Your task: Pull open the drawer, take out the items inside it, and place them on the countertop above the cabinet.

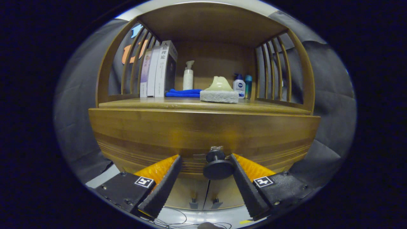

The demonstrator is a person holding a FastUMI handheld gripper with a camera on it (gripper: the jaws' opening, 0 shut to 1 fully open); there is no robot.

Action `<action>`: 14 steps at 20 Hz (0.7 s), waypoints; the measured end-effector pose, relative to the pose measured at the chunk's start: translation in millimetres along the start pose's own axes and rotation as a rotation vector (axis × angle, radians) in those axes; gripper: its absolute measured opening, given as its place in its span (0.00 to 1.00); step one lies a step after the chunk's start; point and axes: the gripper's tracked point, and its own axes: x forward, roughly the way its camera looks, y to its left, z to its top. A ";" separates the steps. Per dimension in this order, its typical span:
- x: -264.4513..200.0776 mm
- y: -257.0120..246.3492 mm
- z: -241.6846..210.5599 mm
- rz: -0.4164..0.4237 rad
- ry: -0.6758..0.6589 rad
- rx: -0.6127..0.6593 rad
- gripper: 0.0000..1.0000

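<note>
A wooden cabinet's drawer front [152,133] faces me and looks closed, so its inside is hidden. A dark round knob [218,166] sticks out from its middle. My gripper [206,156] is open, with the knob between the fingers. The right finger [244,181] is at the knob's edge and the left finger [165,184] stands well apart from it. The countertop [133,103] lies just above the drawer, under a wooden shelf roof.
On the countertop stand three upright books [159,71], a white pump bottle [188,76], a folded blue cloth [183,93], a grey sponge [219,95] with a pale lump on it, and two small bottles [242,85]. Slatted wooden sides [276,73] close both ends. Cables [178,219] lie below.
</note>
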 end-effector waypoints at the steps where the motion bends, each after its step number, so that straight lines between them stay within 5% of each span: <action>1: 1.8 -0.3 0.8 0.000 0.001 -0.004 0.99; 14: 6.3 0.5 0.5 0.012 0.011 0.019 0.99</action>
